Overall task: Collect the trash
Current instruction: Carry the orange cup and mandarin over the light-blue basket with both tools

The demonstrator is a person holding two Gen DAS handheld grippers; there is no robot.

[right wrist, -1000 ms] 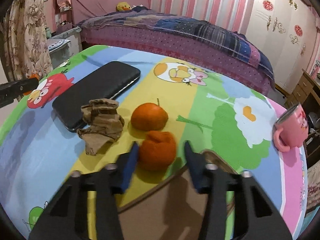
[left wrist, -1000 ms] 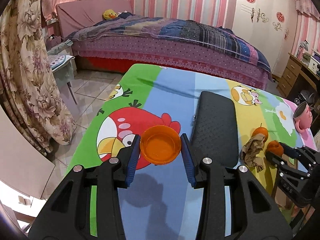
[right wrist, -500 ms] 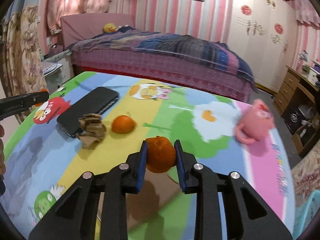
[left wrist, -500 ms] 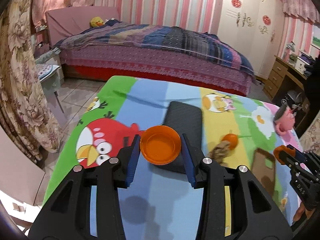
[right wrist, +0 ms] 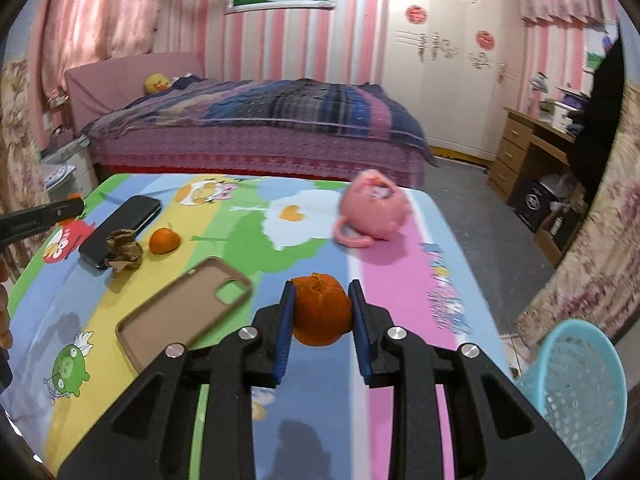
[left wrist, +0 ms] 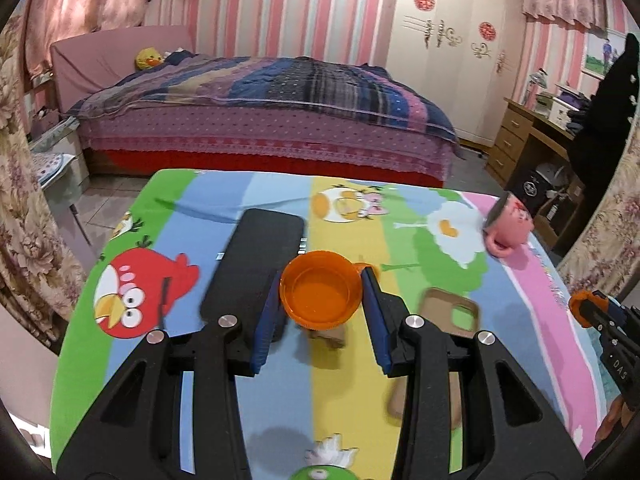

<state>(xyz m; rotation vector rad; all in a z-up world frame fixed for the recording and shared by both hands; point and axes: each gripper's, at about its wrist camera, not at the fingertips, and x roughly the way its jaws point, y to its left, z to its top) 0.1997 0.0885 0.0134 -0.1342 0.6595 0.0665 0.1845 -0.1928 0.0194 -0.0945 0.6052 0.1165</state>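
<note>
My right gripper (right wrist: 321, 314) is shut on an orange peel (right wrist: 320, 309) and holds it above the table's right part, near a light blue mesh basket (right wrist: 582, 384) on the floor to the right. My left gripper (left wrist: 320, 300) is shut on an orange plastic bowl (left wrist: 320, 294) above the table's middle. A crumpled brown paper (right wrist: 125, 249) lies next to a whole orange (right wrist: 164, 240); in the left wrist view the bowl mostly hides the paper (left wrist: 332, 338). The right gripper also shows at the left wrist view's right edge (left wrist: 596, 312).
On the cartoon tablecloth (right wrist: 280, 240) lie a black case (left wrist: 256, 268), a tan phone case (right wrist: 188, 312) and a tipped pink mug (right wrist: 374, 210). A bed (left wrist: 260, 120) stands behind the table, a wooden desk (left wrist: 532, 136) to the right.
My right gripper closed on the orange peel, lifted it and carried it right toward the basket. My left gripper moved right with the bowl, over the paper.
</note>
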